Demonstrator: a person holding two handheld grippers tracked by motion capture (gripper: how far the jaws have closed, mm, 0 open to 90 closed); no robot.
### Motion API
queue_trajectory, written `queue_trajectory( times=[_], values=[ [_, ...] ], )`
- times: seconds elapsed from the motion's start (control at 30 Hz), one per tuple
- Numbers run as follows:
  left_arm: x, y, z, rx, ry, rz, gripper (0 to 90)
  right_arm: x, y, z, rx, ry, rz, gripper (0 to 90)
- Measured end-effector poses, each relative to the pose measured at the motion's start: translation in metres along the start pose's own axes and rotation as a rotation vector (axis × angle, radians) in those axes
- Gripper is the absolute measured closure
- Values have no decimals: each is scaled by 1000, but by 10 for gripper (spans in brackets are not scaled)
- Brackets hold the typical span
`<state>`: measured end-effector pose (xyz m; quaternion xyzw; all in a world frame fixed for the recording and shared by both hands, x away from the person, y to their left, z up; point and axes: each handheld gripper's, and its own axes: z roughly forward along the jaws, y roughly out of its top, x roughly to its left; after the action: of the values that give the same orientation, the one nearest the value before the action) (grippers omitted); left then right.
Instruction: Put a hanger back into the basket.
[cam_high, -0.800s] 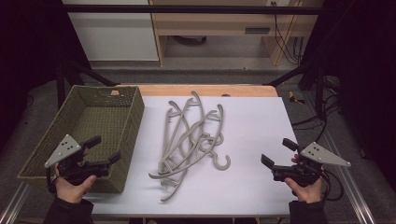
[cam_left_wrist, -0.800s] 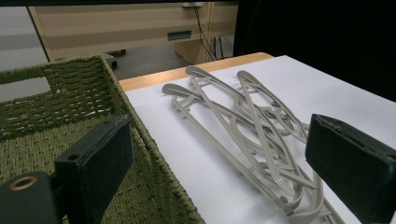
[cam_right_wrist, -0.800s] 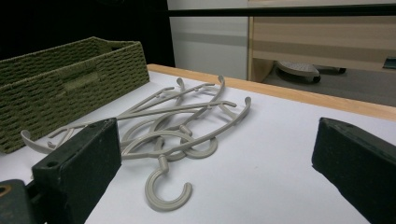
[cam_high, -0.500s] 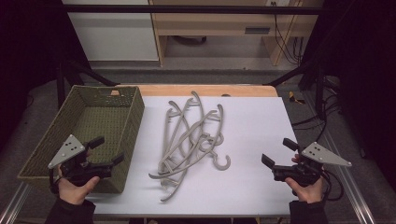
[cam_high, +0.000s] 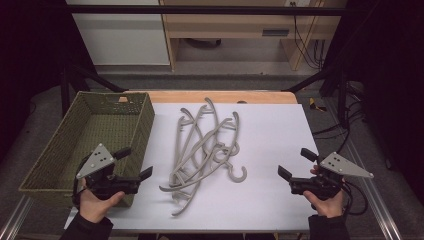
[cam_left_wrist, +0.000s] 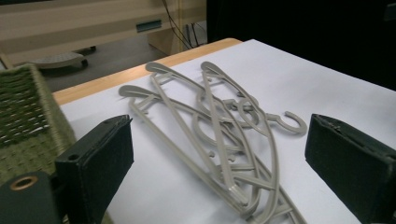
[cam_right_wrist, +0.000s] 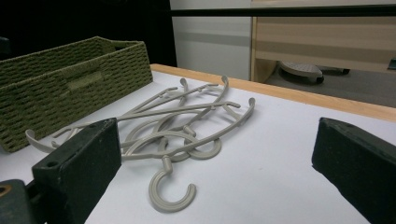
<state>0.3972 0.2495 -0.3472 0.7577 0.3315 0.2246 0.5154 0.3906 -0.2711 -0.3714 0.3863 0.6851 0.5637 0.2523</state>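
On the white table (cam_high: 270, 200) both the left gripper (cam_high: 136, 163) and right gripper (cam_high: 297, 164) gape empty, so approach the tangled hangers (cam_high: 205, 150) slowly, pinching one arm cleanly

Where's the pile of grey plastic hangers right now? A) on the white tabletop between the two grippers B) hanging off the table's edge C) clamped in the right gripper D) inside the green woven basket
A: the pile of grey plastic hangers lies on the white tabletop, beside the green woven basket, with the left gripper and right gripper both open and apart from it.
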Motion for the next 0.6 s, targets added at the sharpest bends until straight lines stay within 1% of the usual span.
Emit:
queue_trajectory(
  times=[0.03, 0.07, 0.13, 0.23, 0.33, 0.47, 0.5, 0.6],
  values=[
    [0, 0, 0, 0, 0, 0, 74, 0, 0, 0, 0, 0, 0, 17],
    [-4, 2, 6, 10, -8, 7, 74, 0, 0, 0, 0, 0, -1, 17],
    [-7, 4, 11, 21, -15, 14, 74, 1, 1, -1, -9, 2, 1, 17],
    [-13, 7, 19, 53, -30, 35, 73, 0, 2, -2, -9, 0, 1, 17],
    [-18, 9, 27, 81, -51, 46, 74, 0, 2, -2, -12, -1, 1, 17],
    [-23, 11, 40, 126, -69, 60, 75, 1, 2, -1, -6, 2, 0, 17],
    [-25, 12, 45, 146, -79, 66, 75, 1, 2, -1, -5, 0, 0, 17],
    [-31, 15, 58, 181, -97, 88, 76, 1, 3, -2, -10, 0, 1, 17]
  ],
)
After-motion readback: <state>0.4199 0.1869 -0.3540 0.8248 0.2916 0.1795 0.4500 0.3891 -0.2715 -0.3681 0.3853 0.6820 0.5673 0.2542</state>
